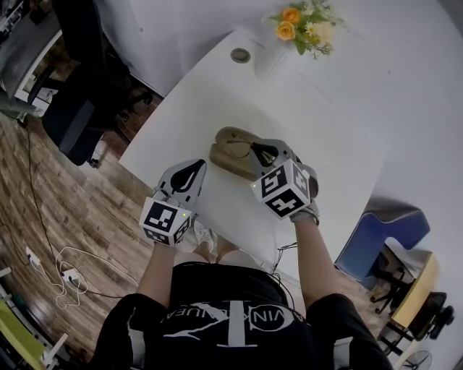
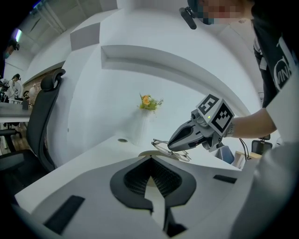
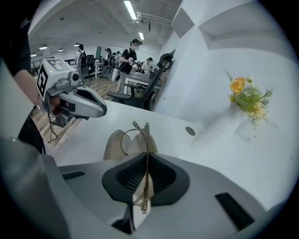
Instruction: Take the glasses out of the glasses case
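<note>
The right gripper (image 3: pixel 146 156) has its fingers closed on the glasses (image 3: pixel 138 134). Its own view shows this best: one thin metal arm of the frame runs straight down the seam between the two fingers, and a round lens rim stands up beyond the tips, in front of the tan glasses case (image 1: pixel 230 157).

The head view shows little of that, because there the gripper's body and marker cube cover most of the frame. It does give the layout. The case lies open near the middle of the white table (image 1: pixel 325 130), somewhat toward the near edge where the person stands. The right gripper slants down over the case, and the left gripper (image 1: pixel 197 168) is close to the near edge, to the left of the case and apart from it.

From the side, the left gripper view shows the glasses hanging from the right fingers just over the case's rim. Whether any part still touches the case I cannot tell. The same view shows the left fingers drawn together at their tips with nothing between them.

A white vase of yellow flowers (image 1: pixel 302 22) stands at the far edge of the table, with a round cable hole (image 1: pixel 240 55) near it. Only the right gripper view shows the office chairs (image 3: pixel 156 79) and people beyond the table.
</note>
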Demonstrator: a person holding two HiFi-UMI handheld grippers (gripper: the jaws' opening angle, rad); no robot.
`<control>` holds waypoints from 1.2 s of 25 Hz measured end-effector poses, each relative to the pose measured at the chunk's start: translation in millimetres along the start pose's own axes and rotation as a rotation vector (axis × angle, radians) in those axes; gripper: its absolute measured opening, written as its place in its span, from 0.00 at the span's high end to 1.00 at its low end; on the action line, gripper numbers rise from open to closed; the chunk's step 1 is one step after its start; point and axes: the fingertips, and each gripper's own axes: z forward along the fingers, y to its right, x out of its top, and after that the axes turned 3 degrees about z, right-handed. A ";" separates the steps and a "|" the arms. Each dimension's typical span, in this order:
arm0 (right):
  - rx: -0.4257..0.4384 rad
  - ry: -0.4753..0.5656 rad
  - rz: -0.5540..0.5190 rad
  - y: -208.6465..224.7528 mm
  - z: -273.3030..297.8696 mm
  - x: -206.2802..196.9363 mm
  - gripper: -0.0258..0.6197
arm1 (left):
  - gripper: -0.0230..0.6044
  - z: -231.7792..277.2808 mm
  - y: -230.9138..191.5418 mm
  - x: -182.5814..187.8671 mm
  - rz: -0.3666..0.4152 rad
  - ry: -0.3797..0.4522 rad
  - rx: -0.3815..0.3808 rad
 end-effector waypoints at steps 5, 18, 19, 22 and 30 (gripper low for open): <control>-0.025 0.054 0.043 6.9 -11.1 7.8 0.91 | 0.94 -3.3 -4.3 7.6 0.010 0.006 0.010; -0.117 0.230 0.180 27.0 -49.4 15.8 0.91 | 0.94 -8.4 -10.2 25.9 0.019 0.032 0.039; -0.126 0.246 0.190 28.8 -52.9 16.2 0.91 | 0.94 -9.2 -10.5 27.8 0.022 0.036 0.041; -0.150 0.287 0.219 33.5 -61.2 16.7 0.91 | 0.94 -10.8 -12.0 32.5 0.028 0.043 0.050; -0.165 0.366 0.298 32.9 -78.1 16.6 0.91 | 0.94 -18.0 -12.0 41.8 0.027 0.063 0.068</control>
